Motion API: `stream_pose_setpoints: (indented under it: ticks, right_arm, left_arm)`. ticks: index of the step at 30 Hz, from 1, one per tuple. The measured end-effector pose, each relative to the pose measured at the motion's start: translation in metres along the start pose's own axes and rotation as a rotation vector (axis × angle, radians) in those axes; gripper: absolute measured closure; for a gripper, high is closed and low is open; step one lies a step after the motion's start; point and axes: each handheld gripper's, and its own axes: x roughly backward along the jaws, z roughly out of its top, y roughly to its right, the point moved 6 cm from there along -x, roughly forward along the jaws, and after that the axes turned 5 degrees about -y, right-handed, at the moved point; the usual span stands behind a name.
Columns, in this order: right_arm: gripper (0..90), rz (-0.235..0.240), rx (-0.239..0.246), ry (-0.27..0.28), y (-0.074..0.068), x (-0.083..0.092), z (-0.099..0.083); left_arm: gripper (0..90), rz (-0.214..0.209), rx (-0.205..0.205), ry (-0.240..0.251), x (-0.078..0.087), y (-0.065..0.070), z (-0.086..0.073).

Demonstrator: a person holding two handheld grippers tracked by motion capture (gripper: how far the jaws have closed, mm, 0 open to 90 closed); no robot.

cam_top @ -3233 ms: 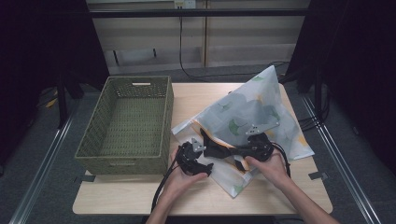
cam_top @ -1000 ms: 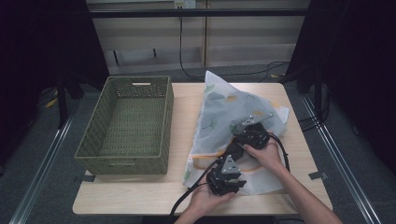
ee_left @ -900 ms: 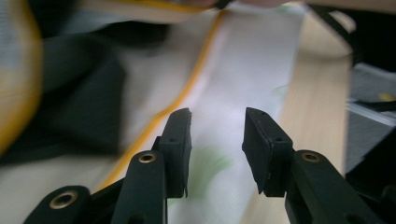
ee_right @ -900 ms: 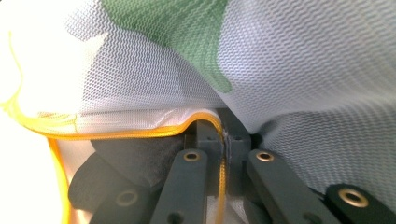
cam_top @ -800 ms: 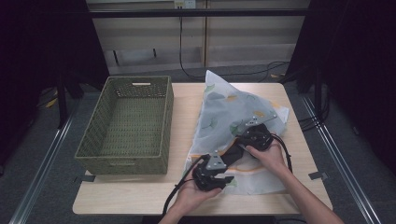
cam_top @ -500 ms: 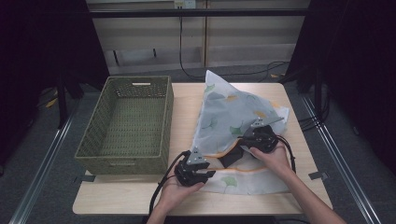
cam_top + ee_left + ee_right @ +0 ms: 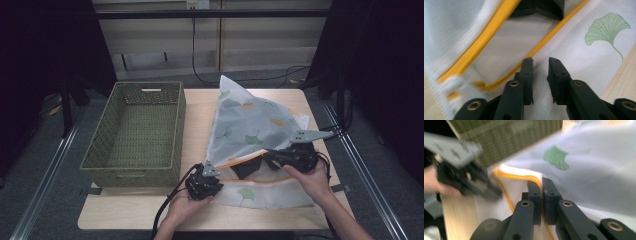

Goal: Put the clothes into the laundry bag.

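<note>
Pale wooden worktop [image 7: 200, 107] under dim surroundings, green woven basket [image 7: 137, 132] at its left. White mesh bag [image 7: 255, 125] with ginkgo-leaf print and orange trim spread over the right half, beside the basket. Right gripper [image 7: 542, 182] pressed together on the bag's orange-edged upper rim, lifting it into a tent. Left gripper [image 7: 540, 62] slightly spread, jaws apart over the bag's lower layer near the orange edge, pinching nothing. Bag mouth open between the two.
</note>
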Motion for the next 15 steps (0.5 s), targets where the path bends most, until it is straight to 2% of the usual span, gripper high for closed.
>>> stream_pose_setpoints:
  ticks: [2,4,6,7,9,10,11,13,14,15]
  right_arm:
    - [88.2,-0.005,0.004,0.047,0.001,0.013,0.016]
    - [88.4,-0.005,0.012,0.068,-0.001,0.017,0.023]
    - [88.5,0.011,0.013,0.078,-0.005,0.019,0.025]
    - [88.5,0.013,0.016,0.071,-0.007,0.018,0.023]
    - [88.5,0.025,0.022,0.035,-0.011,0.014,0.012]
    - [88.5,0.027,0.02,0.017,-0.013,0.013,0.006]
    - [88.5,0.031,0.018,0.008,-0.015,0.011,0.001]
    - [88.5,0.044,0.019,-0.022,-0.018,0.009,-0.01]
    - [88.4,0.048,0.011,-0.032,-0.018,0.007,-0.016]
    - [88.5,0.058,0.009,-0.047,-0.019,0.006,-0.021]
  left_arm:
    - [81.2,0.041,0.007,-0.003,0.0,0.002,0.001]
    - [81.1,0.04,0.033,0.052,-0.003,0.005,0.0]
    - [81.0,0.035,0.04,0.07,-0.003,0.005,-0.002]
    - [80.9,0.034,0.039,0.079,-0.003,0.005,-0.003]
    - [81.0,0.049,0.029,0.052,-0.002,0.006,-0.003]
    - [81.0,0.055,0.035,0.065,-0.003,0.007,-0.002]
    - [81.1,0.067,0.026,0.054,-0.003,0.007,-0.002]
    - [81.2,0.072,0.047,0.064,-0.003,0.008,0.0]
    - [81.2,0.078,0.042,0.05,-0.003,0.008,-0.001]
    - [81.2,0.072,0.045,0.057,-0.004,0.008,0.0]
